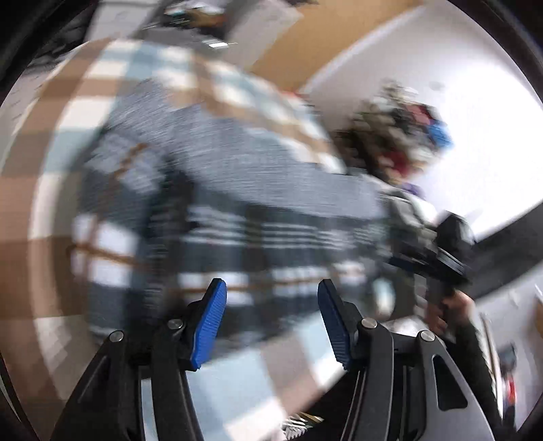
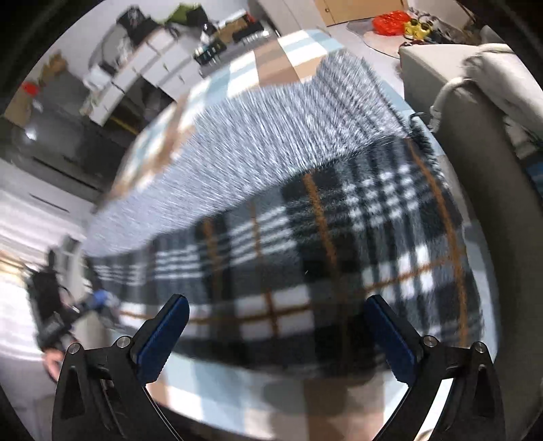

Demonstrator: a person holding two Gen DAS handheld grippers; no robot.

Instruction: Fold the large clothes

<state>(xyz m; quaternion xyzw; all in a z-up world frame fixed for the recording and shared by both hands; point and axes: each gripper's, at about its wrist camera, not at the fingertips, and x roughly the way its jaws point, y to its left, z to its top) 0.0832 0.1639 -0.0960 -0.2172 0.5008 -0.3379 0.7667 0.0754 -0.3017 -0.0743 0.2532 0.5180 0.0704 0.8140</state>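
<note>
A large plaid garment, dark and white with orange lines, lies spread on a checkered cloth. Its grey inner side is turned over the far half. In the right wrist view my right gripper hovers over the near plaid edge, open wide, with nothing between its blue pads. The left wrist view is blurred. There my left gripper stands open above the garment, holding nothing. The right gripper shows at the garment's right end in a hand. The left gripper appears at the far left.
A grey sofa with a folded grey cloth on it stands close to the right of the table. White cabinets and a red bag lie beyond. A heap of mixed clothes sits on a white surface past the garment.
</note>
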